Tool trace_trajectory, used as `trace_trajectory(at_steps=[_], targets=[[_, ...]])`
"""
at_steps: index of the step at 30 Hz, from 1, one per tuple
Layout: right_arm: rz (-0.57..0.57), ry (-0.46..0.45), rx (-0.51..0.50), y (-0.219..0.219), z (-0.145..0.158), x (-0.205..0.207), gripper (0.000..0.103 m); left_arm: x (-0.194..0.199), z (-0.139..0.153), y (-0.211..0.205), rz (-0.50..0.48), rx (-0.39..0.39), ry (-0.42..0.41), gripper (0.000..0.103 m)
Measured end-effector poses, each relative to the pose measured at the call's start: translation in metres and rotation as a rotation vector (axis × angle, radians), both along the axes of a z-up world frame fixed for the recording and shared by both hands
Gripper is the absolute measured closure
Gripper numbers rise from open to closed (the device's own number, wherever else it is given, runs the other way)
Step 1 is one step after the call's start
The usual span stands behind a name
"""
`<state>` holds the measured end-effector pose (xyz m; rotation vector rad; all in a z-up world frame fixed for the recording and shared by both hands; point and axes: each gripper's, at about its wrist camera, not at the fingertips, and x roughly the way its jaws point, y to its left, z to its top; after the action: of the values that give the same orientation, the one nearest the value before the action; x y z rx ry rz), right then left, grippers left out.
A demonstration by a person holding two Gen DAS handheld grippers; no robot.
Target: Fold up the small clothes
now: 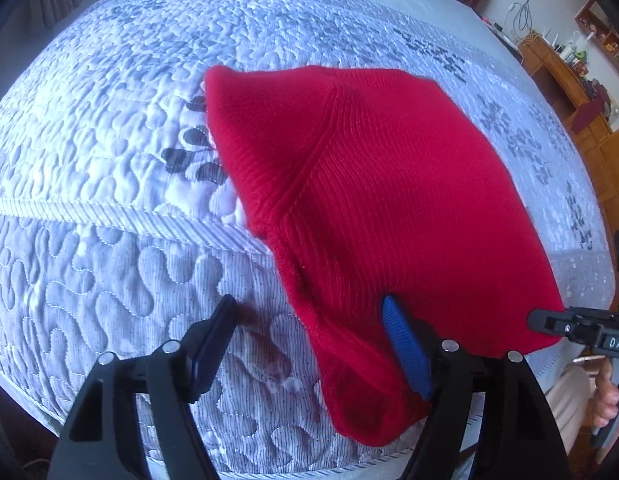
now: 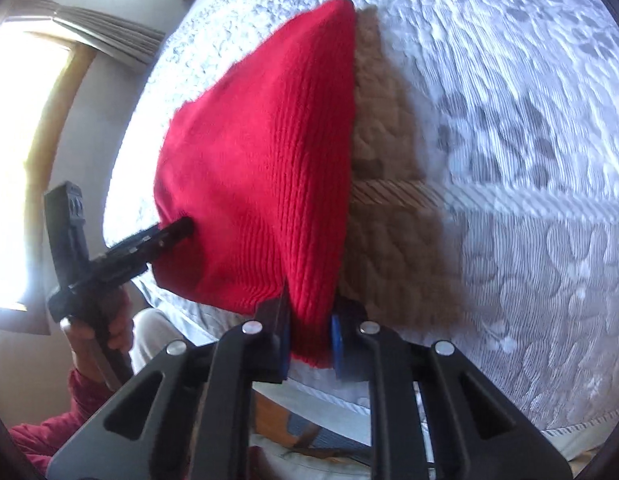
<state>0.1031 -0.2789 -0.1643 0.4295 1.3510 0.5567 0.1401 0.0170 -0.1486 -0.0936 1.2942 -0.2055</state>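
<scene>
A red knit garment (image 1: 389, 184) lies partly lifted over the white quilted bed (image 1: 109, 160). In the left wrist view my left gripper (image 1: 309, 312) stands wide open at the garment's near corner. That corner hangs in front of its blue-padded right finger (image 1: 401, 340), and the left finger (image 1: 217, 332) is clear of the cloth. My right gripper (image 2: 309, 316) is shut on the garment's (image 2: 261, 152) near edge, with the fabric pinched between both pads. The right gripper (image 1: 549, 322) also shows at the cloth's right corner. The left gripper (image 2: 177, 232) sits at the cloth's left edge.
The quilt (image 2: 529, 160) has grey leaf prints and a striped seam band. Wooden shelves (image 1: 569, 80) stand beyond the bed at the right. A bright window with a curtain (image 2: 109, 28) is at the left. A hand (image 2: 117, 328) in a red sleeve holds the left gripper's handle.
</scene>
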Motion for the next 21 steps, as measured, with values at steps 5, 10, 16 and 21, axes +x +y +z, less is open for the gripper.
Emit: trace_trajectory(at_steps=[5,10,16,21], targets=[[0.008,0.005,-0.046,0.014,-0.026,0.0,0.089,-0.005,-0.006,-0.005,-0.018,0.027,-0.031,0.025],[0.013,0.008,-0.046,0.02,-0.039,0.003,0.089,-0.008,-0.01,-0.008,-0.029,0.038,-0.062,0.023],[0.034,-0.018,-0.105,0.032,-0.036,0.004,0.088,-0.009,-0.011,-0.012,-0.027,0.047,-0.081,0.022],[0.031,-0.018,-0.105,0.033,-0.029,0.004,0.08,-0.013,-0.003,-0.014,-0.025,0.051,-0.096,0.026]])
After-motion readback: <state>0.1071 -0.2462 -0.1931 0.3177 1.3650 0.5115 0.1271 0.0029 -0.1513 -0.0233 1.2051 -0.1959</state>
